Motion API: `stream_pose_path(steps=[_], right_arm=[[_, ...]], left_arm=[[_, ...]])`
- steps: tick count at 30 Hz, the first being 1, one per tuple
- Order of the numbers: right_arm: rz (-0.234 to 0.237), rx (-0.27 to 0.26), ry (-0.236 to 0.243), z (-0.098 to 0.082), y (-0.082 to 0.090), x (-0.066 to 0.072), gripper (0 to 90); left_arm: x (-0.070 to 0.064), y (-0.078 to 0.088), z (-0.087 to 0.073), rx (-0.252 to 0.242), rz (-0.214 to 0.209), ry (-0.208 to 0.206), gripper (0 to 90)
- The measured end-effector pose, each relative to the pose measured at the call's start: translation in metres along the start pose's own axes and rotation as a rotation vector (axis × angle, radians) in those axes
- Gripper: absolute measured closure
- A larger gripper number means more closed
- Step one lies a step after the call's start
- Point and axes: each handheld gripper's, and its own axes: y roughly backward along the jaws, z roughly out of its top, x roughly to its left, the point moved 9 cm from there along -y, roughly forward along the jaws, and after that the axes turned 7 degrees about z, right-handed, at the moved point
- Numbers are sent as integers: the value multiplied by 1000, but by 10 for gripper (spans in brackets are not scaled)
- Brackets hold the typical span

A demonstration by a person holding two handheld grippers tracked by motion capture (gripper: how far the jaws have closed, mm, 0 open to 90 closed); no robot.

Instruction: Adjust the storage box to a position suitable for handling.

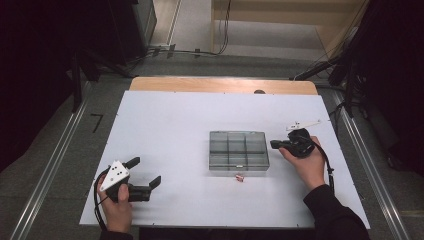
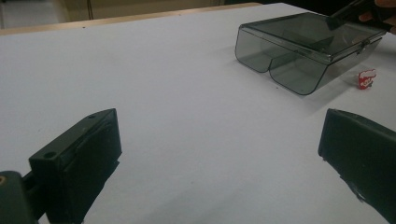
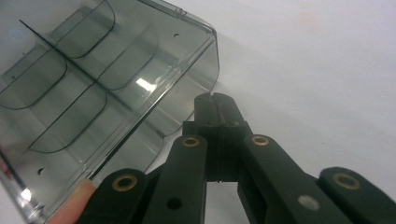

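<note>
Looking down from the high view, I had the right gripper [image 1: 276,144] with its jaws pressed together on nothing, tips just beside the right-hand end wall of the smoky compartment box [image 1: 238,150] near the middle of the white tabletop [image 1: 170,130]. The box lay to the left of those jaws, its long axis running left to right across the tabletop, so the right hand [image 1: 307,165] was much the nearer one. My left gripper [image 1: 144,173] rested well apart at the near left, jaws spread wide and empty. In the right gripper view I could see the closed tips [image 3: 215,103] at the box's rounded corner [image 3: 212,56], though I couldn't tell whether they touched it. The left gripper view gave me the lid's front latch [image 2: 364,43] and a small red-and-white item [image 2: 367,78] lying just in front of the box.
</note>
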Motion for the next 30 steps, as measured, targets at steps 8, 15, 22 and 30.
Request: stream_pose_path(steps=[8, 15, 22, 30], right_arm=[[7, 19, -33, -4, -13, -5, 882], [32, 21, -13, -3, -20, 3, 882], [7, 26, -4, -4, -20, 4, 883], [19, 22, 12, -2, -21, 12, 883]], left_arm=[[0, 0, 0, -1, -3, 0, 0], [0, 0, 0, 0, -4, -1, 0], [0, 0, 0, 1, -6, 0, 0], [-1, -1, 0, 3, -7, 0, 0]])
